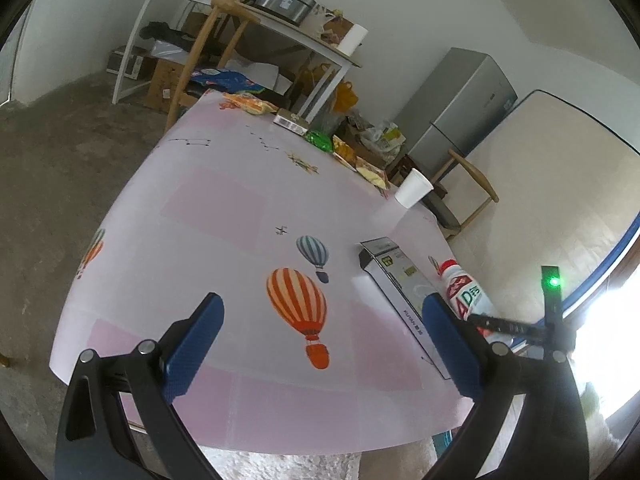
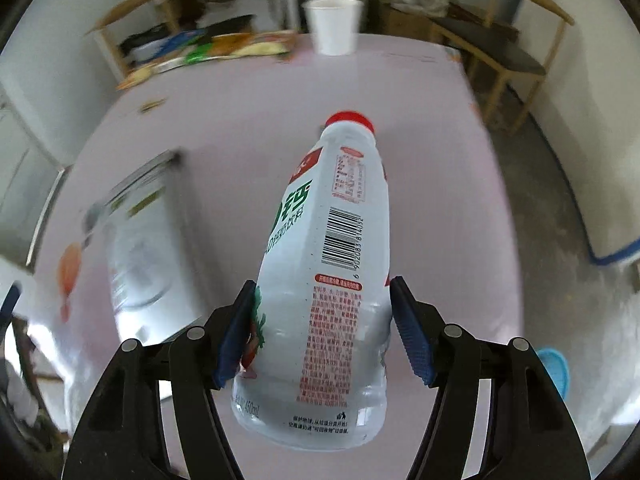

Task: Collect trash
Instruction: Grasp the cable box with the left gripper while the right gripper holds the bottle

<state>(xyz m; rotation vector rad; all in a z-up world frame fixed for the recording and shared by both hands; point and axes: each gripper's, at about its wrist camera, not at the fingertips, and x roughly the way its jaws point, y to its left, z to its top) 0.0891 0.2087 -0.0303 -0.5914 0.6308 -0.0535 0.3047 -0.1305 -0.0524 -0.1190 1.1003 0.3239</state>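
Right tool (image 2: 322,326) pinches the white bottle (image 2: 332,264) low on its body, red cap pointing to 12 o'clock, lifted over the pink worktop (image 2: 248,120). Risk, as I judge it: the grip sits near the base on smooth plastic, so the bottle may pivot or slip out on a fast swing; the background is blurred. Left tool (image 1: 322,338) is spread wide, holding nothing, hovering over the worktop's near edge. Flat box (image 2: 140,248) lies at 9 o'clock of the bottle, paper cup (image 2: 334,26) at 12, snack wrappers (image 2: 224,48) at 11. Nothing blocks the bottle.
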